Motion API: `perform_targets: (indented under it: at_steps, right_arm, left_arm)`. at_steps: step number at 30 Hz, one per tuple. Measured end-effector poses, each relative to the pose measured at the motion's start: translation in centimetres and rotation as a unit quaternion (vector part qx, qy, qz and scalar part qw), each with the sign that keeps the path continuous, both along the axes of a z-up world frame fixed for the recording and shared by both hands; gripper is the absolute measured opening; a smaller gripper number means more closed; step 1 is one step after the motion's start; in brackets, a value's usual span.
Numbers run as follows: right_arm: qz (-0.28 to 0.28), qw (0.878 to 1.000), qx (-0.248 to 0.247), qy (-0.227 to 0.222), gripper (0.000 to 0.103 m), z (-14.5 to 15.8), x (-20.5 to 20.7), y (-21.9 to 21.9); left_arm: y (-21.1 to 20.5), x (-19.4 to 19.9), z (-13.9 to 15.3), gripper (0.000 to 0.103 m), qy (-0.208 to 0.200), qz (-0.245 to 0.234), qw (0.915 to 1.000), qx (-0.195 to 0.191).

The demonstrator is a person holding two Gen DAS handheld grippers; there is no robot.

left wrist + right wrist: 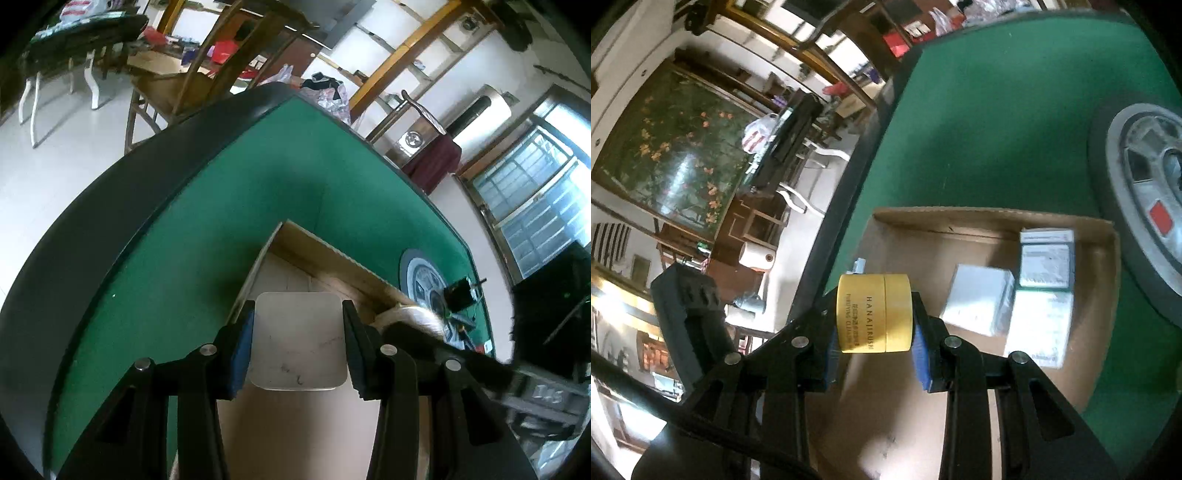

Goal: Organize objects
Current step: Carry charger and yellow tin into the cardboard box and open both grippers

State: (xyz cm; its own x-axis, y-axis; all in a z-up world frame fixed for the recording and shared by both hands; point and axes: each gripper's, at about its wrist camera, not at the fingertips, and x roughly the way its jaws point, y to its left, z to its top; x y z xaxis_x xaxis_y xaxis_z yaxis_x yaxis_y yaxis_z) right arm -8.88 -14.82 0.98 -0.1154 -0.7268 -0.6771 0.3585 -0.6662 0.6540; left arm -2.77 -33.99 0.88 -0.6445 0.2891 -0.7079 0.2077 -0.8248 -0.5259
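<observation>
My left gripper [298, 339] is shut on a flat silver-white rectangular case [298, 341] and holds it over the open cardboard box [332, 254] on the green table. My right gripper [873, 314] is shut on a yellow round jar [873, 313] with black lettering, held over the near left part of the same box [960, 218]. Inside the box lie a white packet [979, 299] and a green-and-white carton [1045, 273]. The right gripper's black body [461, 365] shows blurred at the right of the left wrist view.
The green felt table [221, 206] has a black padded rim [110, 192]. A round grey dial [1145, 184] sits in the table's middle, beside the box. Wooden chairs [192, 74] and a window [535, 192] lie beyond the table.
</observation>
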Motion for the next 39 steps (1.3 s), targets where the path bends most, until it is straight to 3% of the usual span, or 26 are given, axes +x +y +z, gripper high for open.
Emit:
perform_targets:
  at_steps: [4,10,13,15,23,31,33,35,39]
  right_arm:
    - [-0.004,1.000,0.009,0.011,0.030,-0.4,-0.4,-0.3]
    - [-0.012,0.999,0.027,0.029,0.031,0.0,-0.2,0.8]
    - [-0.018,0.999,0.030,0.034,0.041,0.3,-0.1,1.4]
    - [-0.025,0.999,0.030,0.037,0.047,0.6,0.0,1.8]
    - [-0.044,0.996,0.028,0.076,0.048,3.5,1.5,5.0]
    - [-0.058,0.984,0.075,0.149,0.050,5.8,5.4,11.9]
    - [-0.069,0.982,0.085,0.154,0.052,5.7,6.1,14.1]
    - [-0.084,0.980,0.093,0.157,0.053,5.6,6.6,15.7]
    - [-0.111,0.976,0.097,0.163,0.053,5.6,7.8,19.1]
  left_arm:
    - [0.0,-0.7,-0.3,0.039,0.003,0.001,1.0000,0.007]
    - [-1.0,-0.9,-1.0,0.041,0.018,0.010,0.9980,0.059]
    - [-1.3,-0.7,-0.8,0.045,0.023,0.013,0.9974,0.067]
    - [-1.5,-0.3,-0.4,0.049,0.030,0.019,0.9973,0.064]
    - [-2.1,2.0,1.1,0.051,0.049,0.034,0.9966,0.057]
    - [2.3,4.8,0.7,0.051,0.004,-0.039,0.9988,0.029]
    - [4.6,5.3,0.5,0.051,-0.010,-0.068,0.9976,0.000]
    - [7.1,5.2,0.8,0.051,-0.019,-0.079,0.9923,-0.094]
    - [10.5,3.7,0.9,0.051,-0.031,-0.078,0.9661,-0.244]
